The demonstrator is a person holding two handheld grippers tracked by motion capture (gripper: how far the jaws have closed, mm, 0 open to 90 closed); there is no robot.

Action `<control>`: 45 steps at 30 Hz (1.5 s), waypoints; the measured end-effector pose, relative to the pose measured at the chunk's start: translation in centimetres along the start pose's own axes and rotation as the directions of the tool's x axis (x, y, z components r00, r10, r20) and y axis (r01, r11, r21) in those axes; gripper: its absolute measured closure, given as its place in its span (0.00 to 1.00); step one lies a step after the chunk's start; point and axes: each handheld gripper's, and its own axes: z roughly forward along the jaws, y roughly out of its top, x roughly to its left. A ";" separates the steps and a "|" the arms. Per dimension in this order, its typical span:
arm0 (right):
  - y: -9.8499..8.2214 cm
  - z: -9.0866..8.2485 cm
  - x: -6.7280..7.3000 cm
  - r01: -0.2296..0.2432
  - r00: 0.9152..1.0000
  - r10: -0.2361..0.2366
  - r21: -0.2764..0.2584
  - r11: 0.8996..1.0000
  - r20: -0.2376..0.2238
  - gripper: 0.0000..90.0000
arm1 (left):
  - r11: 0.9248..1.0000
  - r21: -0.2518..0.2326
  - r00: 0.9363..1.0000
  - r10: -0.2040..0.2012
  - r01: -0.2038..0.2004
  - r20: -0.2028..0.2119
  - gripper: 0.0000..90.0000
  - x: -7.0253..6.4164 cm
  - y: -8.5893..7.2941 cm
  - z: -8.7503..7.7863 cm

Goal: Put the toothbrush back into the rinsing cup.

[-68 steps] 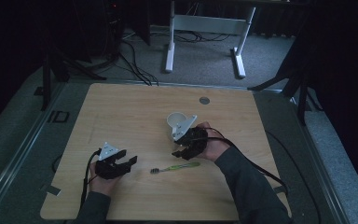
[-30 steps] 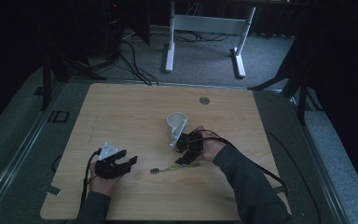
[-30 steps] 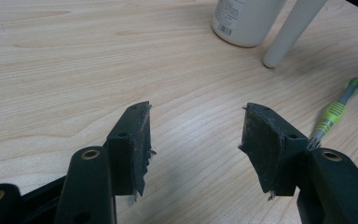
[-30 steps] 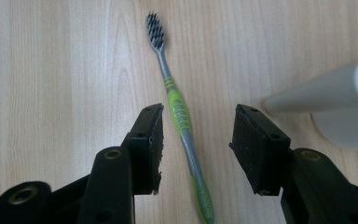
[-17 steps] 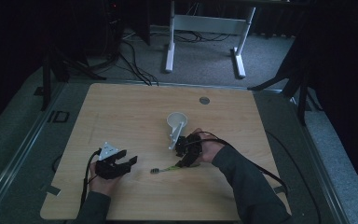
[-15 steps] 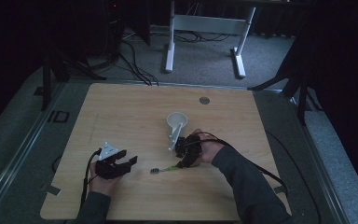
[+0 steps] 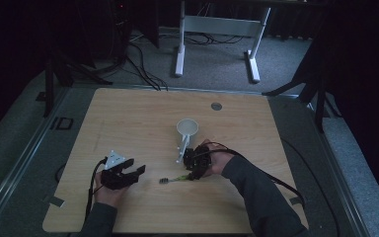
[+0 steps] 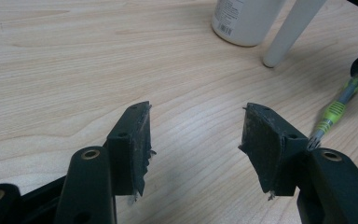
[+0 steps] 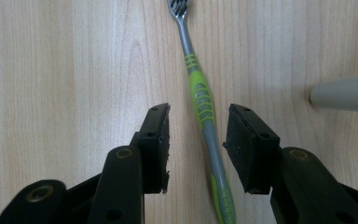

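Note:
A grey and green toothbrush (image 7: 175, 179) lies flat on the wooden table (image 7: 128, 118), bristle head toward the left. My right gripper (image 7: 193, 173) points down over its handle. In the right gripper view the toothbrush (image 9: 200, 98) runs between the two jaws of the right gripper (image 9: 199, 114). They have just been closing, and a gap still shows on each side of the handle. A white cup (image 7: 187, 129) stands just behind that hand, with a white tube (image 7: 181, 148) beside it. My left gripper (image 7: 131, 173) rests on the table to the left, open with nothing in it (image 8: 196, 111).
The left gripper view shows the toothbrush (image 8: 335, 112) at far right, with the white cup (image 8: 244, 21) and the tube (image 8: 291, 30) behind it. A round grey grommet (image 7: 216, 106) sits in the table's far side. A white desk frame (image 7: 217, 29) stands on the floor beyond.
The right hand has come down and left from beside the cup to the toothbrush's handle, and its jaws have narrowed around it. The left hand has stayed put.

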 end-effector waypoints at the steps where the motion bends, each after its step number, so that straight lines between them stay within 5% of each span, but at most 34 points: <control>1: 0.0 0.1 0.0 0.001 1.000 -0.001 0.005 1.000 -0.001 0.66 | 1.000 0.000 1.000 -0.001 0.001 0.001 0.48 0.0 0.0 0.0; 45: 1.0 3.1 -0.2 0.048 0.998 -0.052 0.173 0.984 0.017 0.72 | 1.000 -0.004 1.000 -0.006 0.006 0.000 0.48 0.1 0.0 -0.1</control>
